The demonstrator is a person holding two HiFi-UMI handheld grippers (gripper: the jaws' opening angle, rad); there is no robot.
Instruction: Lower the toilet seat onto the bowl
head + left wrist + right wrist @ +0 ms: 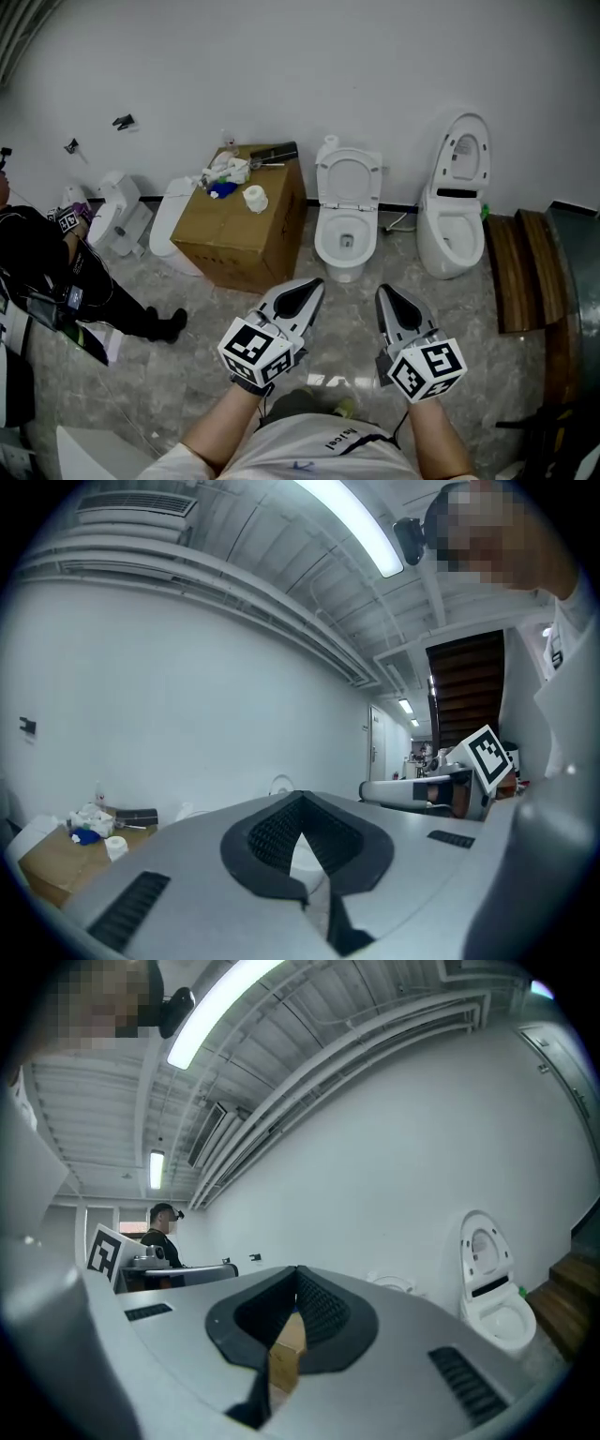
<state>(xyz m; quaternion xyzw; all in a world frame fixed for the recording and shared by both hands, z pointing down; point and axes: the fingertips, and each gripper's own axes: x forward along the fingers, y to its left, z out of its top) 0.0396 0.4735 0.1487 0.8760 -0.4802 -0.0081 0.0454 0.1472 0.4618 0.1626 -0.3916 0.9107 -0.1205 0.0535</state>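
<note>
A tiled floor [450, 309] runs up to a white wall. At the floor's left edge a person in black [56, 272] sits low. Near the far-left corner, white bathroom fixtures [122, 220] stand against the wall.

Just right of them sits a cardboard box [244, 230], with a paper roll [254, 198] and small clutter on its top.

At the near edge, left of centre, the left gripper [314, 284] is held out over the floor. Its tongs are pressed together at the tips and pinch nothing. In the left gripper view [300, 797] only a sliver of white toilet shows through the slit behind the tips.

At the middle of the far edge, beside the box, stands the middle toilet [345, 239]. Its raised seat [349, 178] leans upright against the tank, off the bowl.

The right gripper [382, 292] is held beside the left one, well apart from both toilets. Its tongs are likewise pressed together and empty. In the right gripper view [296, 1271] brown cardboard shows through the slit.

Further right along the far edge stands the right-hand toilet [450, 230], its upright seat and lid [466, 150] also raised off the bowl.

At the floor's right edge lie curved wooden planks [525, 267].
</note>
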